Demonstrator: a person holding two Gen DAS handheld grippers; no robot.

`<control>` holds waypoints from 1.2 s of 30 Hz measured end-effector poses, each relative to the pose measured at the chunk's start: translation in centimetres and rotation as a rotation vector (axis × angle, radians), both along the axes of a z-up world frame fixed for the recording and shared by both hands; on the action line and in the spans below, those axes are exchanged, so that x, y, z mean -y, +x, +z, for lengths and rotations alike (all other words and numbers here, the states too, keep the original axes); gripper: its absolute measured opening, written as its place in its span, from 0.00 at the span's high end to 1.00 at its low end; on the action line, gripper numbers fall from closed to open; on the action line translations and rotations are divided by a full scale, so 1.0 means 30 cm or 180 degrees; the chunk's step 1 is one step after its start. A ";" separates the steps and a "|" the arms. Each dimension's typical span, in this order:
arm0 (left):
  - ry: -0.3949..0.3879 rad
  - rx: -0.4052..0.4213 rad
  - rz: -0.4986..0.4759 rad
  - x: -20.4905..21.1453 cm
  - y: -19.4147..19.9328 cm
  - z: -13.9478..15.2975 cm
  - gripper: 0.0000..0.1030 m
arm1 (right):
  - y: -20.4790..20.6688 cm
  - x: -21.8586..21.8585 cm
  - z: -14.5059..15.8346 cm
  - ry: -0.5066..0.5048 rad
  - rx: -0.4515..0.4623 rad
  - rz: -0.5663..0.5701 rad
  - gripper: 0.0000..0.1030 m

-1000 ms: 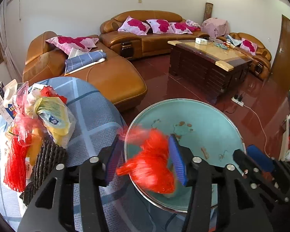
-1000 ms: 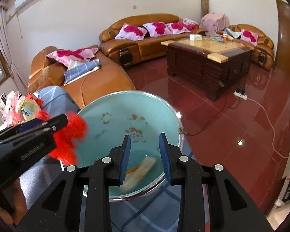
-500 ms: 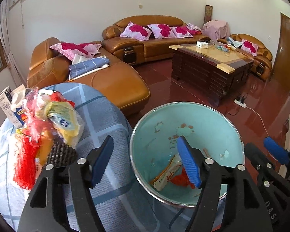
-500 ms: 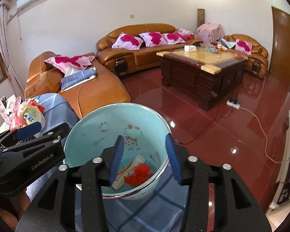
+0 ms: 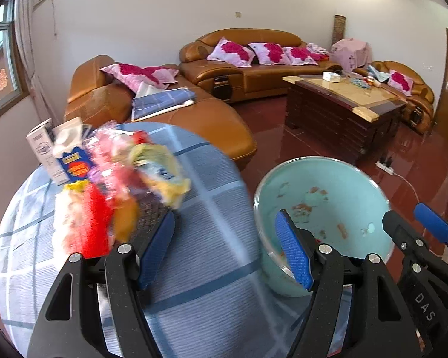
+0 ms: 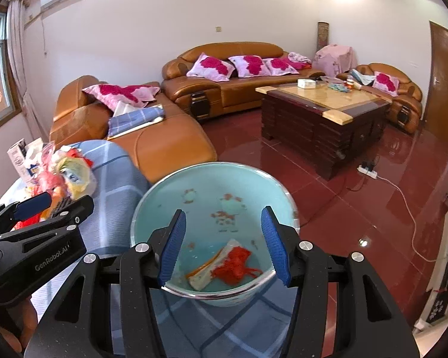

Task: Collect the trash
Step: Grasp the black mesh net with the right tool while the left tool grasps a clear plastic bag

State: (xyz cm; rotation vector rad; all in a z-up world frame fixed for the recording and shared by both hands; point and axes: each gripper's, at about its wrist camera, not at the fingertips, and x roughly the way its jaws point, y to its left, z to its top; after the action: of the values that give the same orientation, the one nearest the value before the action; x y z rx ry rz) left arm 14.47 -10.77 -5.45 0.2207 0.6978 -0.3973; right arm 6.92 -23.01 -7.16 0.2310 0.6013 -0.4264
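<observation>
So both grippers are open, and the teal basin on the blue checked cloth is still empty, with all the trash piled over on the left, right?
Not quite. The basin is not empty: the right wrist view shows a red net scrap and a wrapper lying in its bottom. The rest holds: the left gripper and right gripper both have their jaws open, and more trash sits piled on the left of the cloth.

"GenRobot.AI" stands on the left tool [image 6: 47, 205] body; "DAS" on the right tool [image 5: 409, 223] body.
</observation>
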 end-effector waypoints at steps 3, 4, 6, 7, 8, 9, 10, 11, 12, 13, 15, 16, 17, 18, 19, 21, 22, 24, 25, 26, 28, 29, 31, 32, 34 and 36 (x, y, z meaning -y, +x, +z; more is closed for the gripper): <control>-0.0033 -0.0023 0.0101 -0.068 0.009 0.003 0.33 | 0.021 -0.049 0.004 -0.0005 -0.0016 0.0106 0.49; -0.0047 -0.0025 0.0137 -0.093 0.011 0.004 0.33 | 0.028 -0.066 0.007 -0.0017 -0.0022 0.0141 0.49; -0.0071 -0.0026 0.0218 -0.153 0.012 0.002 0.32 | 0.044 -0.107 0.010 -0.0045 -0.0041 0.0229 0.49; -0.0079 -0.0028 0.0263 -0.180 0.014 0.003 0.32 | 0.049 -0.126 0.011 -0.0053 -0.0047 0.0269 0.49; -0.0081 -0.0027 0.0300 -0.205 0.017 0.000 0.32 | 0.056 -0.144 0.009 -0.0060 -0.0053 0.0308 0.49; -0.0077 -0.0028 0.0331 -0.221 0.017 0.002 0.32 | 0.063 -0.167 0.010 -0.0070 -0.0057 0.0355 0.49; -0.0069 -0.0031 0.0375 -0.248 0.018 0.001 0.32 | 0.072 -0.189 0.009 -0.0078 -0.0060 0.0397 0.49; -0.0064 -0.0034 0.0417 -0.272 0.020 0.000 0.32 | 0.081 -0.209 0.010 -0.0084 -0.0066 0.0440 0.49; -0.0063 -0.0038 0.0449 -0.291 0.021 -0.003 0.32 | 0.088 -0.226 0.011 -0.0090 -0.0068 0.0474 0.49; -0.0064 -0.0052 0.0497 -0.320 0.024 -0.006 0.32 | 0.093 -0.241 0.011 -0.0096 -0.0068 0.0505 0.49; -0.0070 -0.0068 0.0562 -0.357 0.029 -0.010 0.32 | 0.111 -0.277 0.015 -0.0105 -0.0072 0.0574 0.49; -0.0070 -0.0081 0.0604 -0.381 0.033 -0.014 0.32 | 0.116 -0.288 0.015 -0.0101 -0.0073 0.0596 0.49; -0.0069 -0.0095 0.0639 -0.403 0.037 -0.018 0.32 | 0.126 -0.305 0.016 -0.0091 -0.0078 0.0634 0.49; -0.0068 -0.0106 0.0674 -0.426 0.041 -0.023 0.32 | 0.129 -0.317 0.015 -0.0089 -0.0082 0.0661 0.49; -0.0067 -0.0115 0.0699 -0.443 0.044 -0.027 0.32 | 0.136 -0.329 0.015 -0.0093 -0.0088 0.0688 0.49; -0.0077 -0.0144 0.0771 -0.484 0.053 -0.035 0.32 | 0.152 -0.363 0.016 -0.0095 -0.0104 0.0762 0.49; -0.0085 -0.0161 0.0815 -0.508 0.058 -0.041 0.32 | 0.158 -0.376 0.016 -0.0088 -0.0111 0.0798 0.49; -0.0087 -0.0193 0.0892 -0.546 0.068 -0.054 0.32 | 0.168 -0.407 0.015 -0.0084 -0.0120 0.0878 0.49; -0.0074 -0.0223 0.0950 -0.574 0.077 -0.066 0.32 | 0.173 -0.424 0.015 -0.0091 -0.0122 0.0917 0.49; -0.0069 -0.0245 0.0988 -0.592 0.083 -0.073 0.32 | 0.182 -0.442 0.015 -0.0099 -0.0126 0.0960 0.49; -0.0063 -0.0284 0.1051 -0.633 0.092 -0.090 0.32 | 0.195 -0.468 0.012 -0.0051 -0.0145 0.1029 0.49; -0.0056 -0.0294 0.1078 -0.650 0.095 -0.096 0.32 | 0.205 -0.480 0.007 0.0000 -0.0161 0.1070 0.49; -0.0066 -0.0322 0.1129 -0.676 0.101 -0.102 0.32 | 0.229 -0.499 0.000 0.0050 -0.0185 0.1125 0.49; -0.0083 -0.0334 0.1145 -0.689 0.102 -0.104 0.32 | 0.242 -0.510 -0.005 0.0055 -0.0197 0.1141 0.49; -0.0097 -0.0321 0.1182 -0.707 0.105 -0.103 0.32 | 0.273 -0.521 -0.017 0.0090 -0.0232 0.1152 0.49; -0.0084 -0.0297 0.1206 -0.715 0.110 -0.099 0.32 | 0.312 -0.529 -0.030 0.0147 -0.0304 0.1160 0.49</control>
State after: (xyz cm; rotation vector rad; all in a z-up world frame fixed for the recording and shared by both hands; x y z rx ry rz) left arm 17.76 10.70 -8.43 0.0419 0.8068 -0.0545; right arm 16.27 -7.13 -8.07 0.1410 0.7310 -0.0718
